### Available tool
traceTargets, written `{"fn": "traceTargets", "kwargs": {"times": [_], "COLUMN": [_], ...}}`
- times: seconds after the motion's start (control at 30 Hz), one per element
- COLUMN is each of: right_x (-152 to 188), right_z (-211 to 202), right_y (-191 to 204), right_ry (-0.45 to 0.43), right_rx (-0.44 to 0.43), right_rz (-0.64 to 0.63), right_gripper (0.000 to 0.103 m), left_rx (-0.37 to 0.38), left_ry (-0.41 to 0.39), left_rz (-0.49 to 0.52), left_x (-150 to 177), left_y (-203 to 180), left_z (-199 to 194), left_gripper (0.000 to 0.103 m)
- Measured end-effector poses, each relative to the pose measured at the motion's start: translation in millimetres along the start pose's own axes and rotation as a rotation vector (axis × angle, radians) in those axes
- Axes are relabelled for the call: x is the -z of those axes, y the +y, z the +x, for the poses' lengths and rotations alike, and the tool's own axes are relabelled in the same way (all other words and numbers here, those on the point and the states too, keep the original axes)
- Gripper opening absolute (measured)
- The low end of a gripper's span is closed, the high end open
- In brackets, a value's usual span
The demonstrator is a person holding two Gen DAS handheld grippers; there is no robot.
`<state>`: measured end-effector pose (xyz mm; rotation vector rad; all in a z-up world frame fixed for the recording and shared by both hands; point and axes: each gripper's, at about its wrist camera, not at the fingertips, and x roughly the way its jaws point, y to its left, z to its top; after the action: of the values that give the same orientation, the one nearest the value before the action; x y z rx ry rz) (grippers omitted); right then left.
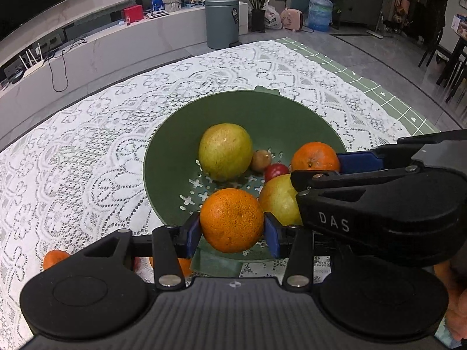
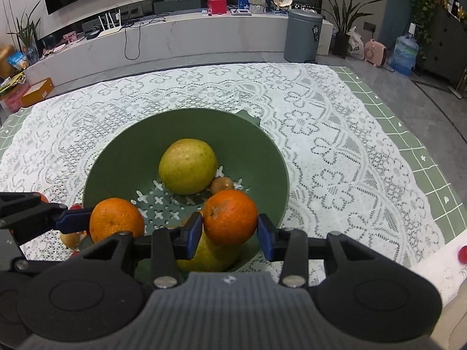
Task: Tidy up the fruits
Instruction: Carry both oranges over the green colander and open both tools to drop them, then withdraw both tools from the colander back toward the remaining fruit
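A green perforated bowl sits on the lace tablecloth. It holds a large yellow-green fruit, a small brown fruit, a red fruit and a second yellow-green fruit. My left gripper is shut on an orange over the bowl's near rim. My right gripper is shut on another orange, just above the second yellow-green fruit.
Two more oranges lie on the cloth below the left gripper. A small yellowish fruit lies left of the bowl, a red object at the right edge. The two grippers are close together over the bowl.
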<state>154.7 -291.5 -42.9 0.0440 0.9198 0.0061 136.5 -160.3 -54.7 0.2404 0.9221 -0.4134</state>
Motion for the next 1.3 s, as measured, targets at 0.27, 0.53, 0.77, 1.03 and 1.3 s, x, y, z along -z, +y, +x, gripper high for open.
{"fn": "traceTargets", "kwargs": {"times": [0.27, 0.53, 0.77, 1.03, 1.3], "right_x": [-1.2, -0.5, -0.8, 2.4, 9.9], "right_z": [-0.4, -5.9, -8.8, -18.8, -37.7], "right_y": [-0.3, -4.2, -9.8, -5.6, 5.2], "right_ry": [-0.015, -0.051, -0.073, -0.129, -0.235], "right_rx": [-0.012, -0.017, -0.02, -0.046, -0.072], "right_rz": [0.005, 0.038, 0.078, 0.05, -0.029], "right_gripper": [0.039, 0.059, 0.066, 0.079, 0.089], "left_rx": [0.011, 0.007, -0.004, -0.054, -0.116], "left_ry": [0.002, -0.021, -0.056, -0.084, -0.099], "left_rz": [0.003, -0.001, -0.02, -0.04, -0.05], "left_x": [-0.5, -1.0, -1.4, 3.1, 14.4], "left_y": [1.4, 4.4, 10.2, 16.6, 25.1], "left_z": [0.8, -4.7, -16.6, -41.2, -67.1], "left_gripper": [0.052, 0.06, 0.064, 0.069, 0.069]}}
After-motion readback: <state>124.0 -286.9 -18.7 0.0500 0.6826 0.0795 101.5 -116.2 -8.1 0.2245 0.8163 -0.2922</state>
